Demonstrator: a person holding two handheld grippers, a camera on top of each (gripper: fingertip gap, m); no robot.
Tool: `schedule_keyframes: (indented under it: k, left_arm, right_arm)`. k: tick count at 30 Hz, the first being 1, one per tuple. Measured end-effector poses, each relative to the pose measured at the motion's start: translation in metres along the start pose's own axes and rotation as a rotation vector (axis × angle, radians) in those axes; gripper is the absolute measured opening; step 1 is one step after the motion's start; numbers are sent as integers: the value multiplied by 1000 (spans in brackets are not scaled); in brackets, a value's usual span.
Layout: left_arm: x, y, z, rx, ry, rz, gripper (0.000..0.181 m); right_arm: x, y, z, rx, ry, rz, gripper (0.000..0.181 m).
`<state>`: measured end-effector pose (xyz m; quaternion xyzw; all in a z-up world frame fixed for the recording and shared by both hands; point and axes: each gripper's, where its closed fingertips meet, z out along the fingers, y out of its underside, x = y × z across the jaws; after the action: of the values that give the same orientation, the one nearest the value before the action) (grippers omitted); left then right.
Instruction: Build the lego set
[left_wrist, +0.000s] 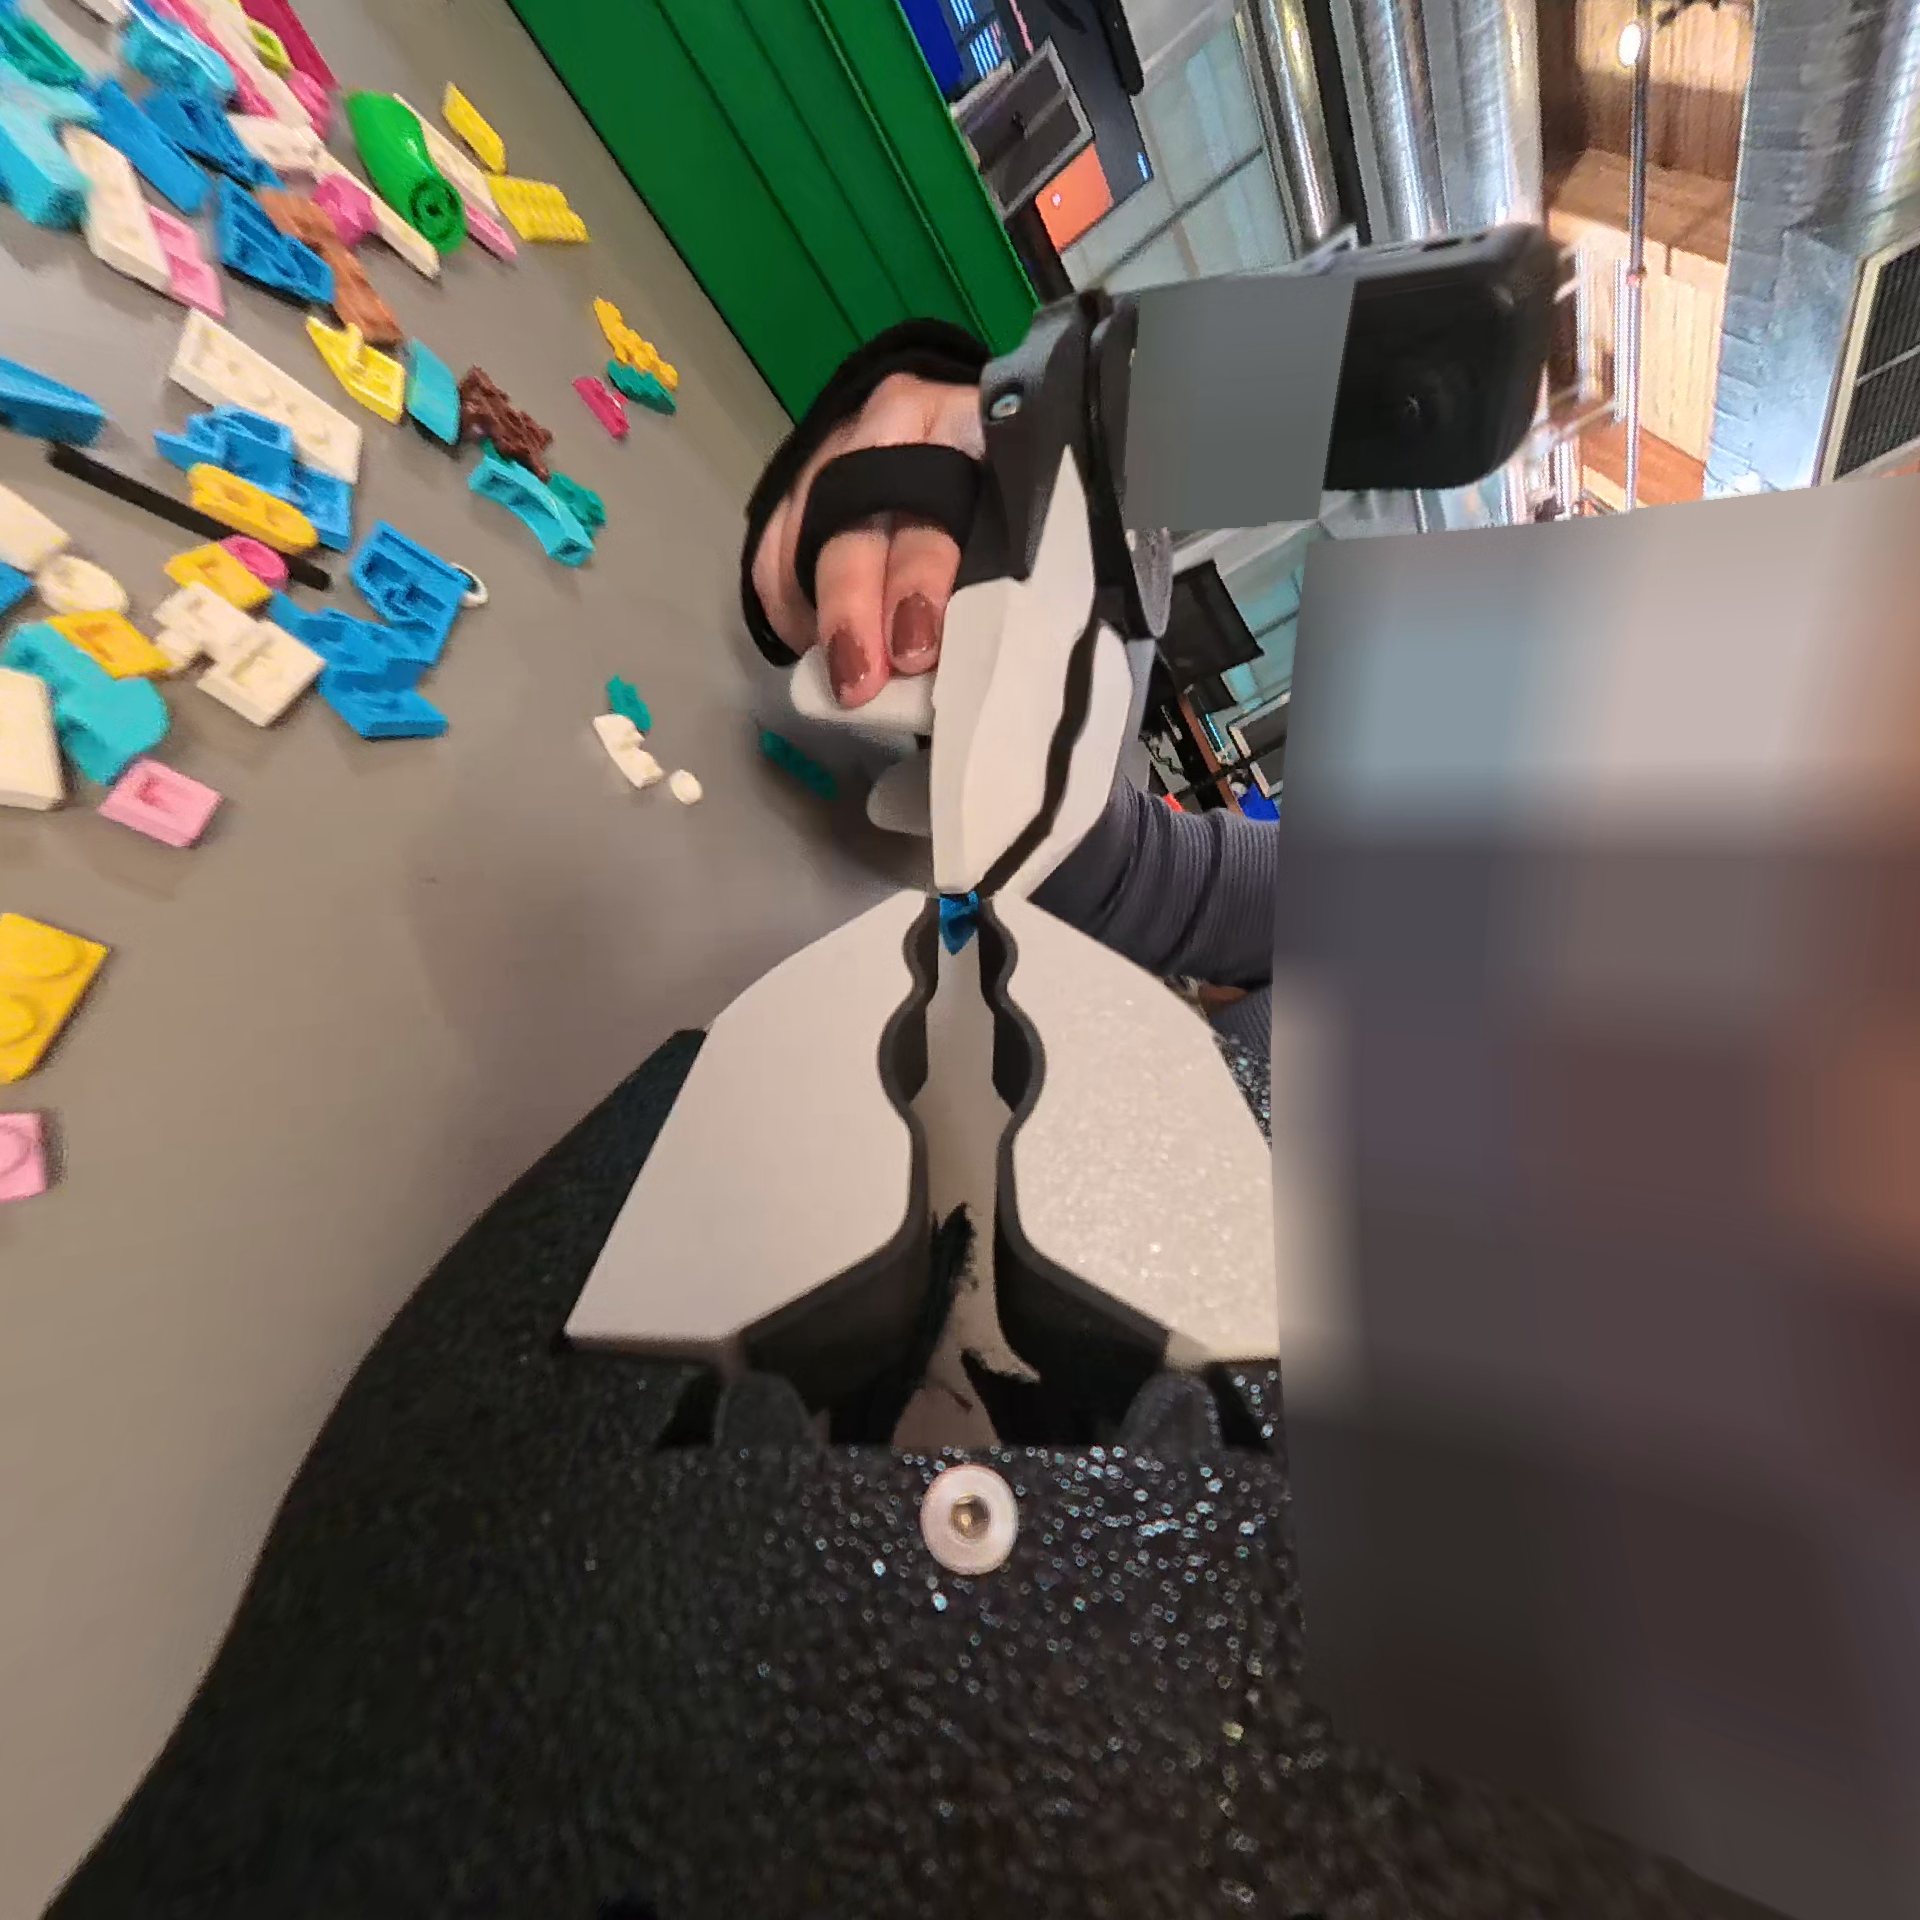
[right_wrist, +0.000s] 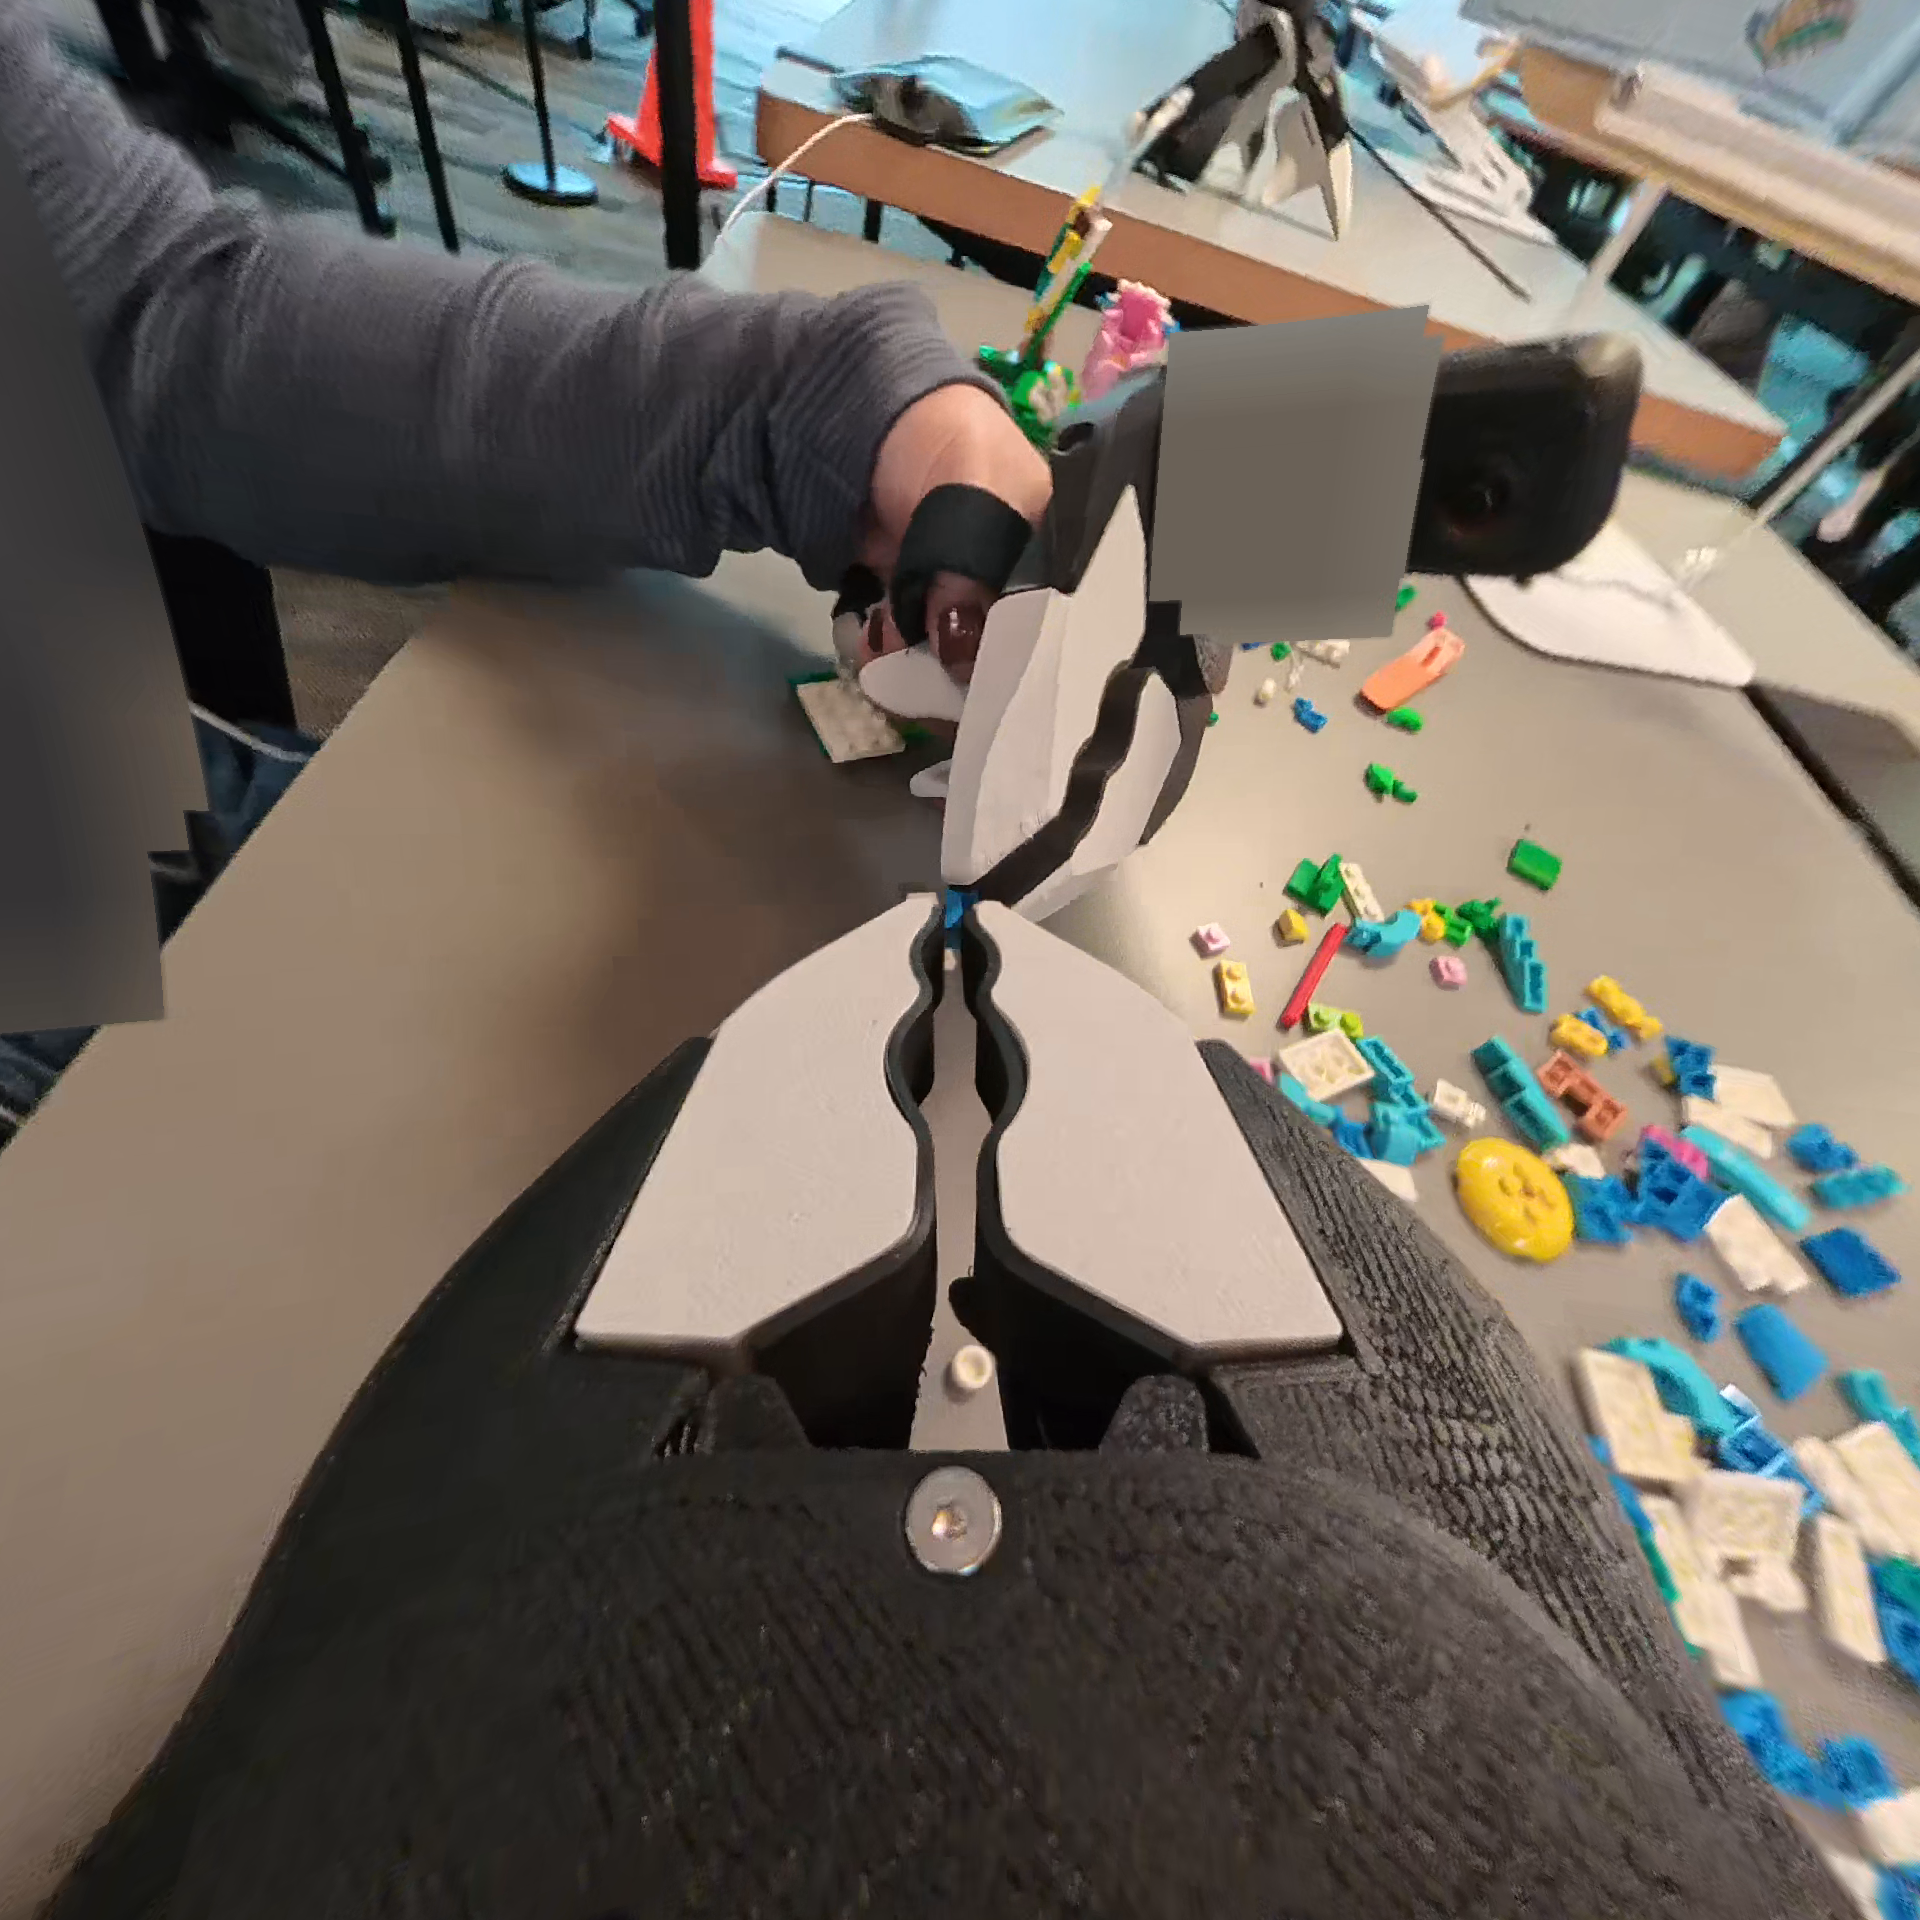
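Note:
A small blue lego piece (left_wrist: 954, 923) is held in the air above the grey table (left_wrist: 416, 987). My left gripper (left_wrist: 956, 940) is shut on it from below in the left wrist view. The right gripper (left_wrist: 971, 881) comes down from above and meets it tip to tip. In the right wrist view my right gripper (right_wrist: 951, 935) is shut on the same blue piece (right_wrist: 957, 910), and the left gripper (right_wrist: 968, 881) meets it from above. Most of the piece is hidden between the fingertips; I cannot tell whether it is one piece or two.
Several loose blue, white, yellow and pink bricks (left_wrist: 260, 468) lie spread on the table, also to the right (right_wrist: 1558, 1143). A yellow round piece (right_wrist: 1512, 1197), an orange tool (right_wrist: 1413, 665), a white plate (right_wrist: 847, 719) and a partly built flower model (right_wrist: 1049, 343) stand farther off. A green panel (left_wrist: 810, 177) rises behind. My left and right fingertips are right by each other.

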<state>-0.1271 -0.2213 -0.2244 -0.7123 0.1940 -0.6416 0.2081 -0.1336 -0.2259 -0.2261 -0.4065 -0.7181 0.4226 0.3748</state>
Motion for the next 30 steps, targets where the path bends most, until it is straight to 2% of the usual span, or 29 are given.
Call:
schedule_keyframes:
  k: [1,4,8,13,16,19,21,25,30]
  left_arm:
    - [-2,-3,-2,17,-15,1,7]
    - [-15,-9,-9,52,-117,31,9]
    - [-22,-23,-22,120,-226,120,9]
    - [-19,-33,-28,164,-280,226,3]
    - [-17,-31,-25,138,-292,282,3]
    - [-20,-31,-23,109,-354,356,3]
    - [-19,-35,-24,125,-383,401,4]
    - [-5,-45,-25,197,-361,504,5]
    - [2,-52,-30,235,-409,616,5]
  right_arm:
    - [4,1,0,-3,7,61,1]
    - [15,11,1,-46,14,293,1]
    - [5,36,2,-178,-96,565,1]
    - [-7,55,2,-330,-137,717,1]
    - [-6,57,3,-347,-120,722,1]
    - [9,43,2,-235,-67,747,1]
    - [25,27,-3,-92,-15,764,1]
    - [42,-8,-22,178,-28,809,1]
    - [49,-18,-32,289,-32,829,1]
